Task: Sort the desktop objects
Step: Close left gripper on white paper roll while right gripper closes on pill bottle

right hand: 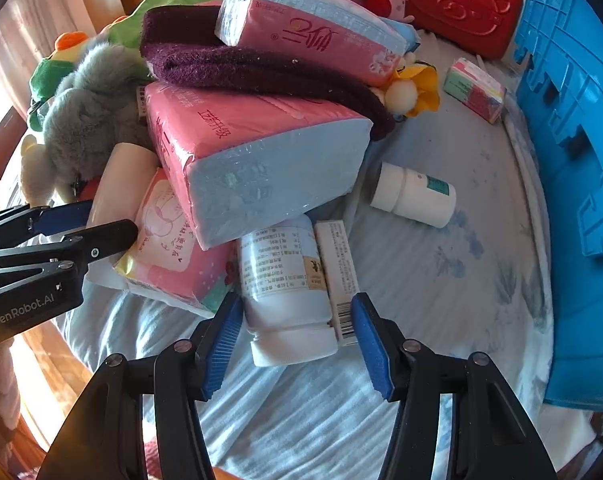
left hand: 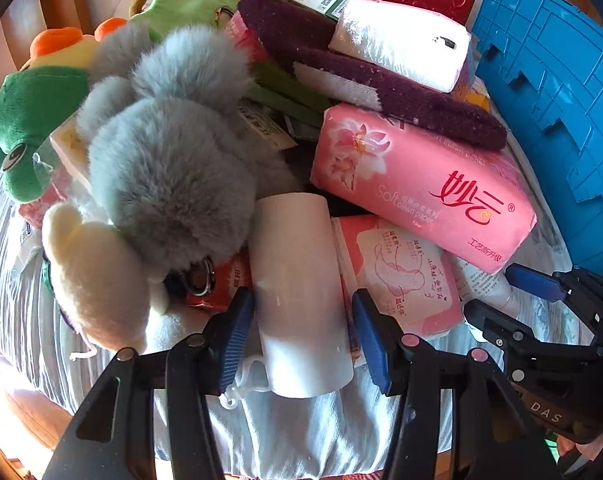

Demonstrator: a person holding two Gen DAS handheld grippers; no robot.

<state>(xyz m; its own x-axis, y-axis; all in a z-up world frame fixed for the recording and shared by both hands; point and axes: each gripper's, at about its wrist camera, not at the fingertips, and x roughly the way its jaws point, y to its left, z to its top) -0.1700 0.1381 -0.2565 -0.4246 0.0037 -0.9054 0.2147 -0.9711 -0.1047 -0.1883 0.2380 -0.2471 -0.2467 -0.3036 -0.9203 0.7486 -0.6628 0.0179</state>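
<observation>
A pale blue striped cloth (right hand: 421, 272) covers the tabletop, and a blue plastic crate (right hand: 573, 128) stands along its right edge. A heap of objects is piled at the centre and left. A large pink tissue pack (left hand: 421, 188) lies tilted in the heap, with a dark purple towel (left hand: 381, 92) draped over it and a second tissue pack (right hand: 309, 28) stacked on the towel. A grey fluffy plush (left hand: 173, 160) and a green frog plush (left hand: 29, 128) are located at the left of the heap. A red case (right hand: 457, 4) is positioned at the far side.

The left gripper (left hand: 303, 328) is held with its fingers apart on either side of a pale cylindrical cup (left hand: 301, 292) lying on its side; contact cannot be confirmed. The right gripper (right hand: 295, 340) is held with its fingers apart around a white labelled bottle (right hand: 285, 280) and a narrow white box (right hand: 337, 276) touching it. A smaller white bottle (right hand: 413, 194) lies apart on the cloth, and a small colourful pack (right hand: 475, 90) lies near the crate.
</observation>
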